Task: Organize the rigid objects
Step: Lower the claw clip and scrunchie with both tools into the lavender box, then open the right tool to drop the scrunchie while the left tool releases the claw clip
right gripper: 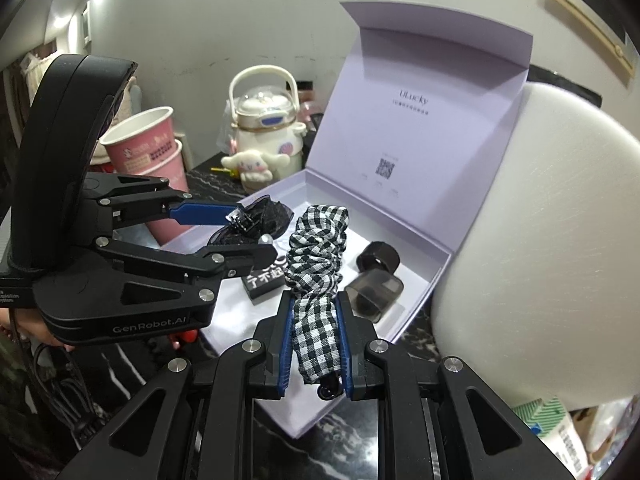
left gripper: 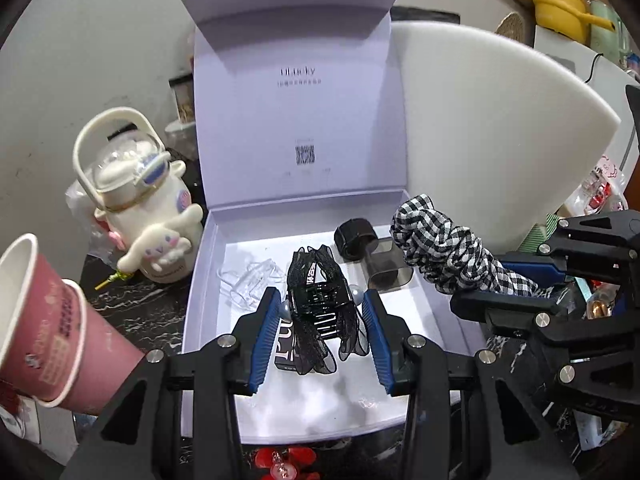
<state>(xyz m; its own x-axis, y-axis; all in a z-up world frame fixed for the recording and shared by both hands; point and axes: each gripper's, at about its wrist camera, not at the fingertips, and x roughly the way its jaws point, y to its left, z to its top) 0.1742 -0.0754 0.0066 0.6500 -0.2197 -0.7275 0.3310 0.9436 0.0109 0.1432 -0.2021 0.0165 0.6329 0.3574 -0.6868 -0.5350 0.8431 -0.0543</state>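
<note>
- Left gripper point(left gripper: 322, 308): jaws clamped on a black mesh hair claw clip point(left gripper: 320, 300), held over the open lavender gift box point(left gripper: 200, 300).
- Right gripper point(right gripper: 316, 334): jaws fully closed on a black-and-white gingham scrunchie point(right gripper: 316, 256), held above the box interior.
- Box floor: two dark clips point(right gripper: 376, 276) at the far right.

A plain pale wall point(left gripper: 120, 40) rises behind a bench point(left gripper: 132, 308) topped in black stone with white veins. Up in the right-hand corner of the right wrist view hangs a picture frame point(right gripper: 592, 20) with a pale gold edge. Light falls brightly from above at the far left, glaring off a white panel point(right gripper: 76, 12) there.
</note>
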